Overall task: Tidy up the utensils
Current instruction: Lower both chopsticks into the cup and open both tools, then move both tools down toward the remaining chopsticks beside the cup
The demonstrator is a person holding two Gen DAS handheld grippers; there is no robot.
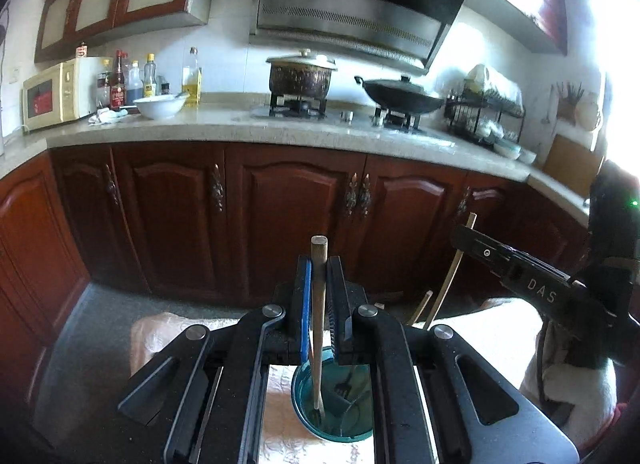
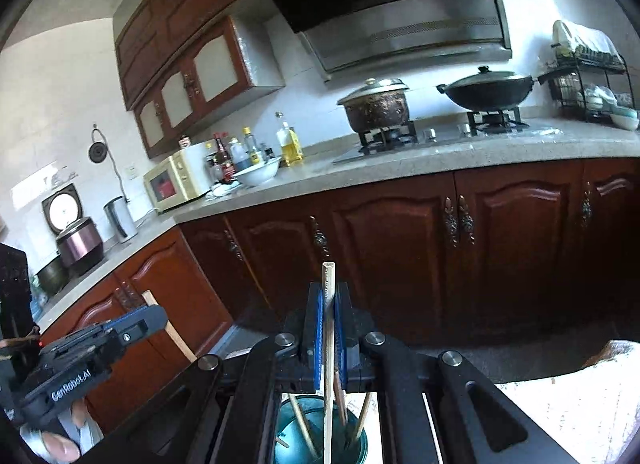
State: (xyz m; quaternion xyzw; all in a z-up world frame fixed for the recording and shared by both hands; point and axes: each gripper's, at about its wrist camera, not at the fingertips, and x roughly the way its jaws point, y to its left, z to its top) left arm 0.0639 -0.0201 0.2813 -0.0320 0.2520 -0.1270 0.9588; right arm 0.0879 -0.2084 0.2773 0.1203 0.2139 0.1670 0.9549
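Fork, left wrist view: wooden-handled fork (image 1: 319, 328), light and stiff, upright with its tines down in the teal cup (image 1: 334, 404); left gripper (image 1: 319, 304) clamped on its handle just below the top.
Chopstick, right wrist view: pale chopstick (image 2: 329, 344), thin and likely slippery, upright over the same cup (image 2: 320, 430); right gripper (image 2: 329, 328) closed on its upper part.

Wooden-handled fork (image 1: 319, 304) upright, pale chopstick (image 2: 329, 344) upright, teal cup (image 1: 334, 420)

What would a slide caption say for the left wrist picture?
Left tongs hold a wooden-handled fork upright over a teal cup.
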